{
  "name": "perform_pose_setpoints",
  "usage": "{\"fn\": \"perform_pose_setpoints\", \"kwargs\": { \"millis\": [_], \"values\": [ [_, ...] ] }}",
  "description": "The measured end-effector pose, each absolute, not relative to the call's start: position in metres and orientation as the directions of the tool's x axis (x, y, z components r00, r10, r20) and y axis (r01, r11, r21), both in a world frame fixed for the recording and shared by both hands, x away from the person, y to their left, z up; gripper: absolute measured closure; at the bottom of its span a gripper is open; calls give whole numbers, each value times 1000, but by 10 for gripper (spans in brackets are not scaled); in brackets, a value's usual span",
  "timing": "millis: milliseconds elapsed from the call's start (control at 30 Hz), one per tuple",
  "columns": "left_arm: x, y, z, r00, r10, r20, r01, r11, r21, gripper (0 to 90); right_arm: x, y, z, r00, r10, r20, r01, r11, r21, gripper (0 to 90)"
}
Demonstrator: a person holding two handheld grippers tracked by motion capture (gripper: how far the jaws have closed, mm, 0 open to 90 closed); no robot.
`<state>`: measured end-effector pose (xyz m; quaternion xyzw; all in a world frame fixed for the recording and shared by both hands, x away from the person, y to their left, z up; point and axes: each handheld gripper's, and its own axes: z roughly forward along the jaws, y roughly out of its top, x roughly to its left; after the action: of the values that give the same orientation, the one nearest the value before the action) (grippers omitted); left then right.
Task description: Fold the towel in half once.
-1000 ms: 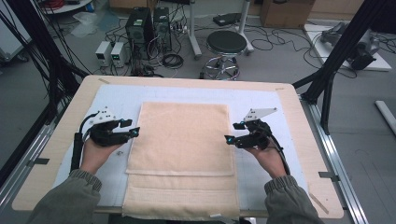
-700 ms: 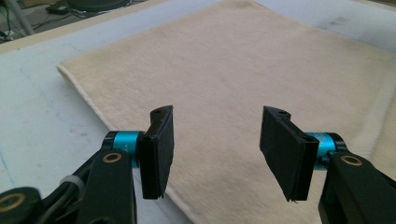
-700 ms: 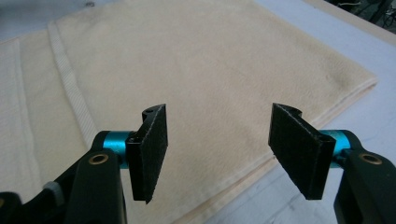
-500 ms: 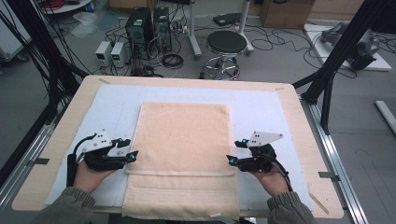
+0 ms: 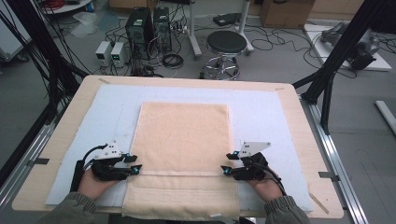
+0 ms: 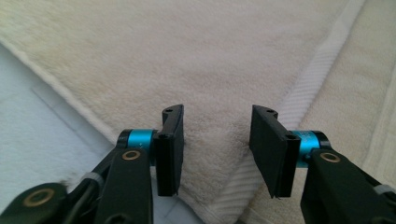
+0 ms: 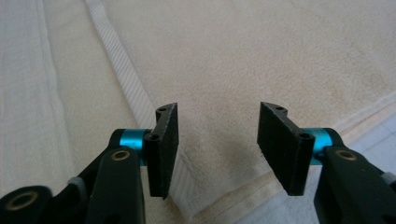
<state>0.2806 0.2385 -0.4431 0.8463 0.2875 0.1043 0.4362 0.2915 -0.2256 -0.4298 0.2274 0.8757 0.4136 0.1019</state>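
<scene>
Wooden table [image 5: 299,100] carries a pale blue mat [image 5: 261,107] that covers most of its top. On the mat lies a cream terry towel [image 5: 184,135], laid lengthwise away from the person, with its near end hanging at the table's front edge; a ribbed woven band [image 5: 180,173] crosses it near that end. Behind the table, on the floor: a black round stool [image 5: 226,43], two dark computer towers [image 5: 148,23] and loose cables. Person's forearms enter from the bottom edge, one gripper in each hand. Left gripper [image 5: 134,164] sits at the towel's left edge, level with the band; its own view shows the gripper [image 6: 217,144] with the black jaws partly apart, having just been closing, straddling the towel [image 6: 210,56] hem close to where the band [image 6: 303,88] meets the edge, pads not pressing on cloth. Right gripper [image 5: 227,164] sits at the towel's right edge, opposite the left; in its own view the gripper [image 7: 218,144] has the jaws likewise partly apart and just been closing, with the towel [image 7: 280,51] edge and band [image 7: 126,74] below the gap, nothing pinched. Both grippers low over the cloth; actual contact with it cannot be told.
</scene>
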Motion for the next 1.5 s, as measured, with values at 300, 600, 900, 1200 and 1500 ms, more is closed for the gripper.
{"fn": "perform_pose_setpoints", "kwargs": {
  "millis": [300, 600, 900, 1200, 1500],
  "values": [
    [280, 232, -443, 812, 583, -24, 373, -487, 790, 740, 295, -222, -440, -893, 449, 24, 320, 596, 737, 741],
    [282, 231, -438, 809, 588, -11, 369, -493, 788, 845, 298, -221, -437, -904, 428, 23, 305, 606, 735, 853],
    [280, 235, -414, 800, 600, -14, 331, -422, 844, 854, 298, -232, -416, -901, 430, 54, 299, 529, 794, 856],
    [262, 237, -392, 817, 577, 11, 279, -411, 868, 854, 283, -242, -389, -911, 411, 37, 254, 488, 835, 856],
    [212, 236, -386, 849, 527, 23, 256, -449, 856, 854, 234, -249, -376, -934, 357, 20, 205, 489, 848, 856]
  ]
}}
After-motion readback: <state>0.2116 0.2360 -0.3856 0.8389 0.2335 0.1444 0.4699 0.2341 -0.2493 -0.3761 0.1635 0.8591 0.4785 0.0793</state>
